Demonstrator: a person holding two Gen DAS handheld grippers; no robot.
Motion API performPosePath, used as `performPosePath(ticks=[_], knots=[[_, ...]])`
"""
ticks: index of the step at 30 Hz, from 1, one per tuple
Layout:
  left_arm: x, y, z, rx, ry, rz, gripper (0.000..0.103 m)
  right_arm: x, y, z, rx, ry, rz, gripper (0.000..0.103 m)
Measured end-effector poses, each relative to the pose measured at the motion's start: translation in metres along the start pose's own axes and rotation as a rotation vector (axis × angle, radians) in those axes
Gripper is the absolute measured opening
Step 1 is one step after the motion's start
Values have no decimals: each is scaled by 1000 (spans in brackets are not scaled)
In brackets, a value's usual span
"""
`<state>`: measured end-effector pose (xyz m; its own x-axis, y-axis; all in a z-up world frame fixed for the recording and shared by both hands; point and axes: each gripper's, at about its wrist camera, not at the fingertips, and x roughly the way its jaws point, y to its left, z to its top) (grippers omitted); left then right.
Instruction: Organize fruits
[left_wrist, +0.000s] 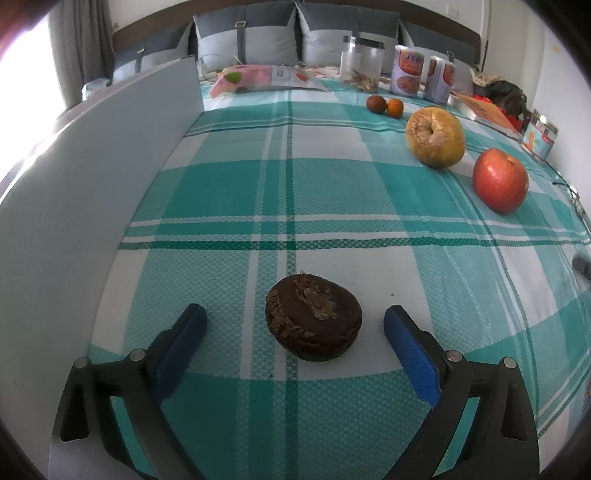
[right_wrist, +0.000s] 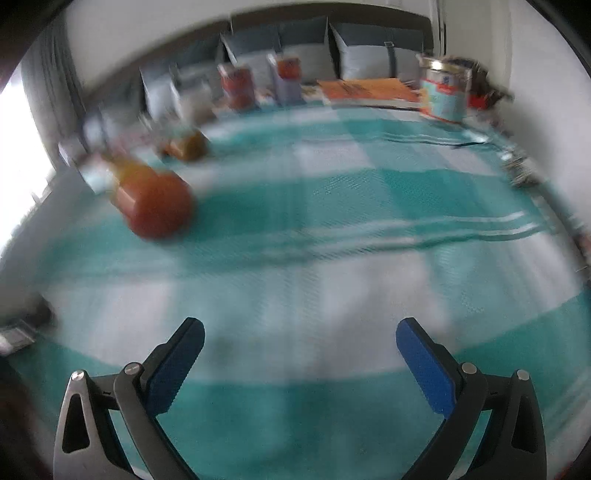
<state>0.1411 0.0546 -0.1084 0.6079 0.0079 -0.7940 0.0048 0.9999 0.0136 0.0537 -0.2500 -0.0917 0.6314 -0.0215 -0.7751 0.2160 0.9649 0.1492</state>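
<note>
**A:** Where does your left gripper (left_wrist: 294, 325) stand?

**B:** Its blue-padded jaws are spread wide, and the dark brown, shrivelled round fruit (left_wrist: 313, 316) lies on the cloth between them, touching neither pad (a clear gap on each side). You are pointing it steeply down at the teal-and-white checked cloth (left_wrist: 229, 192).

**A:** And your right gripper (right_wrist: 300, 338)?

**B:** Also wide apart, with only bare cloth between its fingers. That view is smeared, so take the rest loosely.

**A:** What lies farther out?

**B:** From your left camera, far to the right: a red apple (left_wrist: 500, 181), then beyond it a wrinkled yellow-brown round fruit (left_wrist: 435, 137), then two small fruits touching each other, one brownish (left_wrist: 375, 103), one orange (left_wrist: 395, 108). A grey upright board (left_wrist: 110, 155) runs along the left. At the far edge stand two printed tins (left_wrist: 406, 72) and a clear jar with a dark lid (left_wrist: 362, 61).

**A:** Does the right camera see the apple?

**B:** Yes, as a red blur (right_wrist: 159, 203) at far left.
</note>
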Motion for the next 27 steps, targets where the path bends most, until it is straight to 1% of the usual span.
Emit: performPosePath(ticks=[1,2,5,7,10,11,12,13,15,16,18,19,21,24,27], knots=[[0,0,0,0,0,0,98,0,10,7,9,-17,44,103],[0,0,0,1,0,0,98,3,24,15,-12,-27,71,103],[0,0,0,0,0,0,98,25,66,41,-109,-11,97,103],[0,0,0,0,0,-1,98,45,91,57,-173,20,89,103],[0,0,0,0,0,-1,98,71,116,73,-249,35,37,103],[0,0,0,0,0,-1,98,78,119,76,-255,50,26,100],[0,0,0,0,0,-1,98,86,120,79,-248,74,27,93],[0,0,0,0,0,-1,98,91,119,82,-229,105,37,71],[0,0,0,0,0,-1,98,91,113,84,-168,120,38,70],[0,0,0,-1,0,-1,98,89,108,82,-134,124,44,70],[0,0,0,-1,0,-1,98,80,97,72,-74,137,101,70],[0,0,0,0,0,-1,98,72,92,64,-58,142,132,70],[0,0,0,0,0,-1,98,55,85,45,-56,148,163,70],[0,0,0,0,0,-1,98,30,79,19,-75,135,170,70],[0,0,0,-1,0,-1,98,8,80,-8,-119,84,145,70]])
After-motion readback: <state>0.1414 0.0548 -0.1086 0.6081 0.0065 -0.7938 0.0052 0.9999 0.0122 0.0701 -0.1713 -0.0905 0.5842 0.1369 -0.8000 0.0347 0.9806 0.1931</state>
